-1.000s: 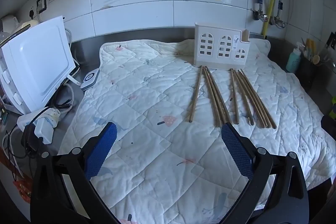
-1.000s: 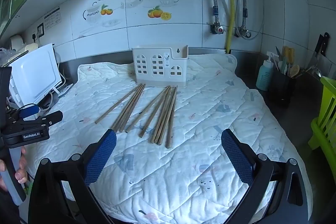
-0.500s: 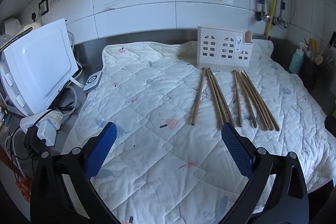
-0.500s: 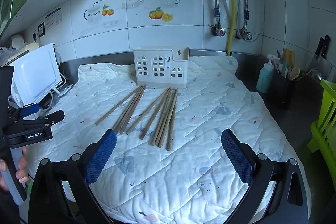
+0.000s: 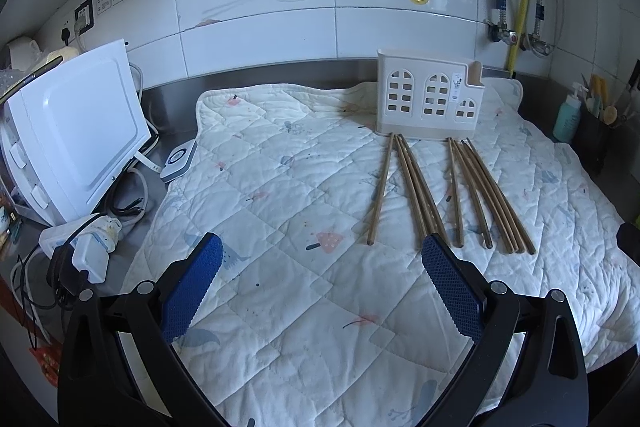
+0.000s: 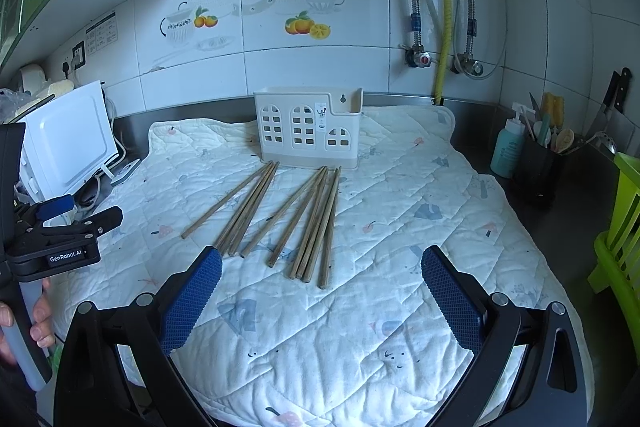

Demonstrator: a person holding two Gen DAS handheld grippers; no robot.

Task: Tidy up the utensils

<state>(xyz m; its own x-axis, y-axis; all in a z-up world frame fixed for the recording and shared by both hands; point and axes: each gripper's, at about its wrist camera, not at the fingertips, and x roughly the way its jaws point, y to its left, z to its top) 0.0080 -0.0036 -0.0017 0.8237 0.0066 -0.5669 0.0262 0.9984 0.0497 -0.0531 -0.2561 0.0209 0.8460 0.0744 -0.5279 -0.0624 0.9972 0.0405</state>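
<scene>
Both grippers hang over the white quilted mat (image 5: 280, 307), nothing in either. Left gripper (image 5: 322, 281) jaws spread wide, blue pads (image 5: 192, 287) apart, above the mat's near-left part. Right gripper (image 6: 320, 291) likewise wide, empty, just short of the chopstick ends. Wooden chopsticks (image 6: 280, 215) lie flat on the mat in two loose bunches, far tips almost at the base of the cream utensil holder (image 6: 308, 127), which stands upright near the tiled wall. In the right wrist view the left gripper's body shows at the left edge, held by a hand (image 6: 38, 319). White appliance (image 5: 72, 131) sits left of the mat; black utensil pot (image 6: 538, 167) and teal bottle (image 6: 506, 151) sit to the right.
</scene>
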